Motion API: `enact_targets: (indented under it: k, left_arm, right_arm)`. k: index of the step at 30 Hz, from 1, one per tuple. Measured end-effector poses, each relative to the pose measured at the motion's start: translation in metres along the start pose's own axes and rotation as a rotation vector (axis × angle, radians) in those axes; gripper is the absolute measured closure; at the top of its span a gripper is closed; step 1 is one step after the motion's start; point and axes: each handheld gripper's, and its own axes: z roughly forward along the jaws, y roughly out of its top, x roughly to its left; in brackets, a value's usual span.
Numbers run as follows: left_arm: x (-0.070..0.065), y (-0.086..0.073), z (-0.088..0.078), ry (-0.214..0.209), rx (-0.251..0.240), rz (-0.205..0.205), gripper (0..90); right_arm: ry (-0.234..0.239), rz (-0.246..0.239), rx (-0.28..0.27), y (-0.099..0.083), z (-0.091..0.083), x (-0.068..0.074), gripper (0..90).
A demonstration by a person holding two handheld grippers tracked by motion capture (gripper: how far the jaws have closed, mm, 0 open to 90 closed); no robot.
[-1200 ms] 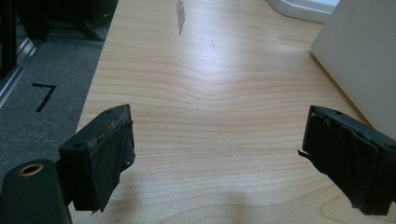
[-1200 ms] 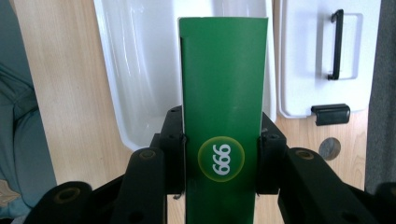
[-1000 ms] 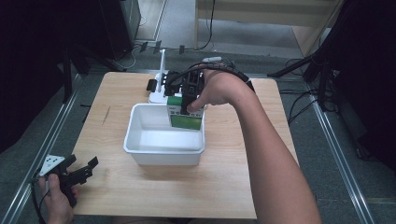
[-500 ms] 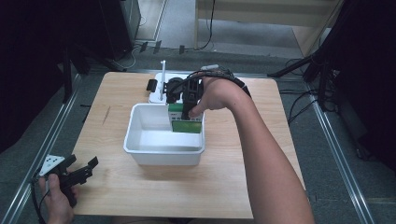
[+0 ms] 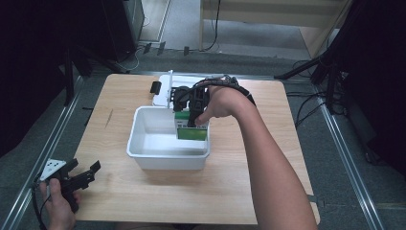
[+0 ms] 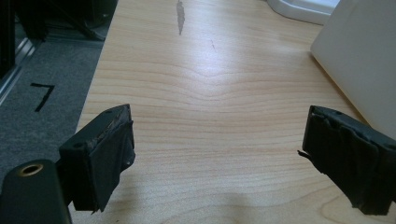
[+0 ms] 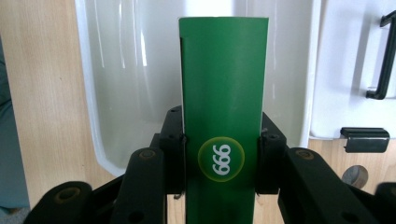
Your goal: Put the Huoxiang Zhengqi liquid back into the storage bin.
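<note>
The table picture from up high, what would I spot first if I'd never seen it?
Probably the bright green box, pinched by the right gripper and hanging inside the white tub mid-table. Then the left gripper, open and holding nothing, low at the table's near left corner.

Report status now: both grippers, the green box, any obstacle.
Right hand-held gripper shut on green box, over white bin. Left hand-held gripper open, idle. No obstacle seen.

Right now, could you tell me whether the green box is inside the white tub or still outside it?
Partly inside: the right gripper holds the green box upright, its lower part below the white tub rim.
</note>
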Motion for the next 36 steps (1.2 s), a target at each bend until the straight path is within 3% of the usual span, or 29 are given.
enact_targets:
  k: [36]
  left_arm:
    - [0.000, 0.000, 0.000, -0.001, -0.003, -0.001, 9.9]
  right_arm:
    - [0.042, 0.006, 0.041, 0.000, 0.054, -0.004, 64.6]
